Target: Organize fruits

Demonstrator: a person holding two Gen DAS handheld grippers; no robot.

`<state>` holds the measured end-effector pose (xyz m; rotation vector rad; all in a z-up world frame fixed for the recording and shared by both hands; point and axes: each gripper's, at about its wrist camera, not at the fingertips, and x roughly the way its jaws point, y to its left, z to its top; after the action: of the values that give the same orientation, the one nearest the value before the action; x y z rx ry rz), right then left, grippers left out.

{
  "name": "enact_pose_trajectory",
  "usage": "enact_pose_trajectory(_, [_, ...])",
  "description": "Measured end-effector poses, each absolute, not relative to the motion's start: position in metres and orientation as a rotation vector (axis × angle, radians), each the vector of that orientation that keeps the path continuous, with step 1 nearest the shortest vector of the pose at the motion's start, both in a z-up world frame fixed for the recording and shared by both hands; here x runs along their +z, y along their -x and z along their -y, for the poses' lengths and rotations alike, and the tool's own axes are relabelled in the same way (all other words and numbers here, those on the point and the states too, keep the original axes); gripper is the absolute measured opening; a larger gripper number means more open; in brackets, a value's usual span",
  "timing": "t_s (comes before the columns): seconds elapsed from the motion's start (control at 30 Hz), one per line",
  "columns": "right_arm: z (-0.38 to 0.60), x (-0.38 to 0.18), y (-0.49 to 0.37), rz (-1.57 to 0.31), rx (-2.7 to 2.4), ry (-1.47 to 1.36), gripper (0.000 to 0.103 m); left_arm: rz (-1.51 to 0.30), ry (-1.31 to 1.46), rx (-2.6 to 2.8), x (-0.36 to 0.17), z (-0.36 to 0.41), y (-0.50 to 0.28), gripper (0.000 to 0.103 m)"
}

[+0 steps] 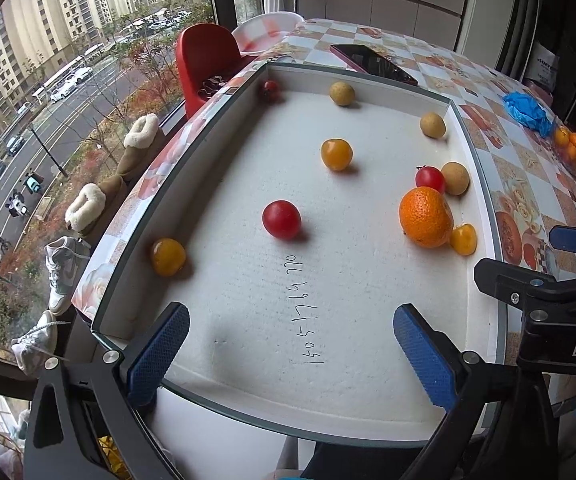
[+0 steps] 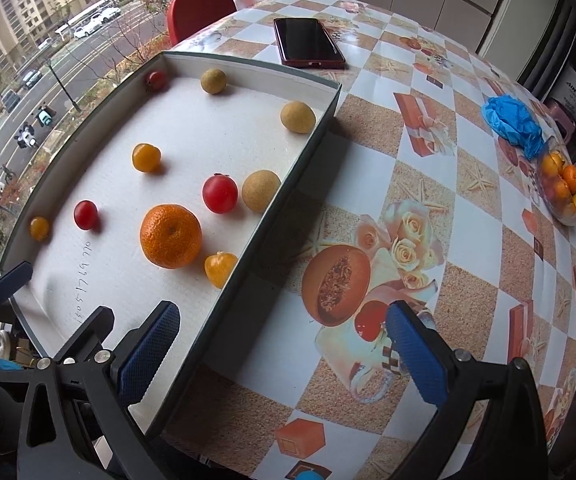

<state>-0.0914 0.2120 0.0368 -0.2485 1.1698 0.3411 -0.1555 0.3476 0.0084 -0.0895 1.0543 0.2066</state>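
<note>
A shallow white tray point(image 1: 368, 344) point(image 2: 272, 208) holds loose fruit: a big orange point(image 1: 425, 217) point(image 2: 171, 236), red tomatoes point(image 1: 281, 219) point(image 2: 219, 193), yellow tomatoes point(image 1: 336, 154) point(image 2: 146, 157) and tan longans point(image 1: 455, 178) point(image 2: 260, 191). My left gripper point(image 1: 292, 344) is open and empty over the tray's near end. My right gripper point(image 2: 284, 344) is open and empty, straddling the tray's right wall, with its left finger over the tray and its right finger over the tablecloth.
A dark phone point(image 1: 372, 63) point(image 2: 308, 42) lies beyond the tray. A blue glove point(image 2: 514, 120) and a bag of oranges point(image 2: 564, 188) sit at the far right. A red chair point(image 1: 206, 64) stands by the window.
</note>
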Motion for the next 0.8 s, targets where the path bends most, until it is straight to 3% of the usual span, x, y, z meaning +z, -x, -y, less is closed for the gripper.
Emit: enact_pose_trajectory(0.8, [-0.244,0.057,0.113,-1.077,0.418,0.349,0.103,-1.039,0.088,0.186,0.013,-0.344,0.16,0.103])
